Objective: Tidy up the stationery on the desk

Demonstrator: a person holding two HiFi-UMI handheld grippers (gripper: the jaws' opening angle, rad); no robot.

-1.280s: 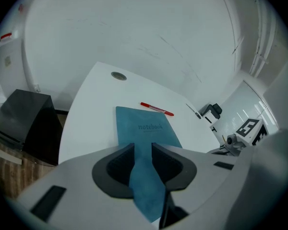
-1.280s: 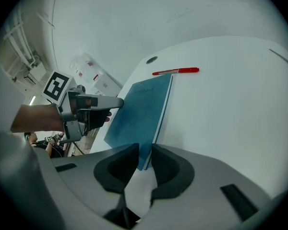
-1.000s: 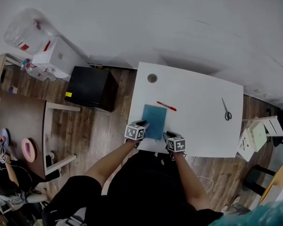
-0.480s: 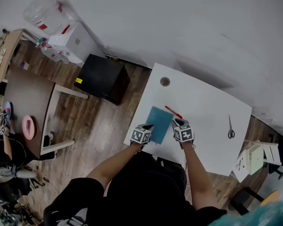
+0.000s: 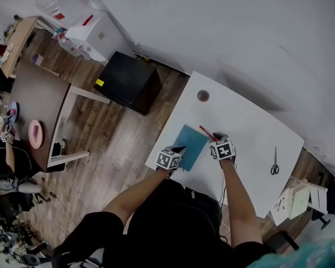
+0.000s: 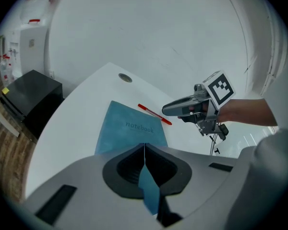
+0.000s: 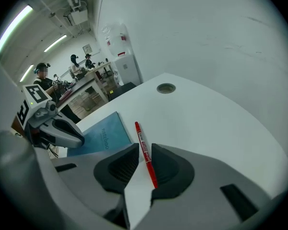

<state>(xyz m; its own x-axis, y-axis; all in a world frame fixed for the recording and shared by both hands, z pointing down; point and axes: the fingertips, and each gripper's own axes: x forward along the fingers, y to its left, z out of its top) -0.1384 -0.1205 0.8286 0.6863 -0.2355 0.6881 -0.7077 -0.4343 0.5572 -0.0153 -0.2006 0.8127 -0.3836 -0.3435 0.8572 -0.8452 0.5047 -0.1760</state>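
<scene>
Standing, cabinet: black, on the floor well left of the notebook.
Left gripper: jaws clenched on the notebook's near edge; its own view shows a teal sliver of cover pinched between the pads.
Notebook: teal, flat on the white desk, long side running away from the person.
Left gripper view only: the word "notebook" printed on the cover, too small to read from the head view.
Hole: round, in the desk beyond the notebook's far edge; all three views show it.
Pen: red, lying on the desk just beside the notebook's far right corner, apart from it.
Right gripper: released, jaws a narrow gap apart and straddling the pen's near half; the pen lies along the right pad, with bare desk showing at the left one.
Right gripper view only: that gap, and people at tables far behind the notebook.
Scissors: on the desk well right of the notebook, seen from the head view alone.
</scene>
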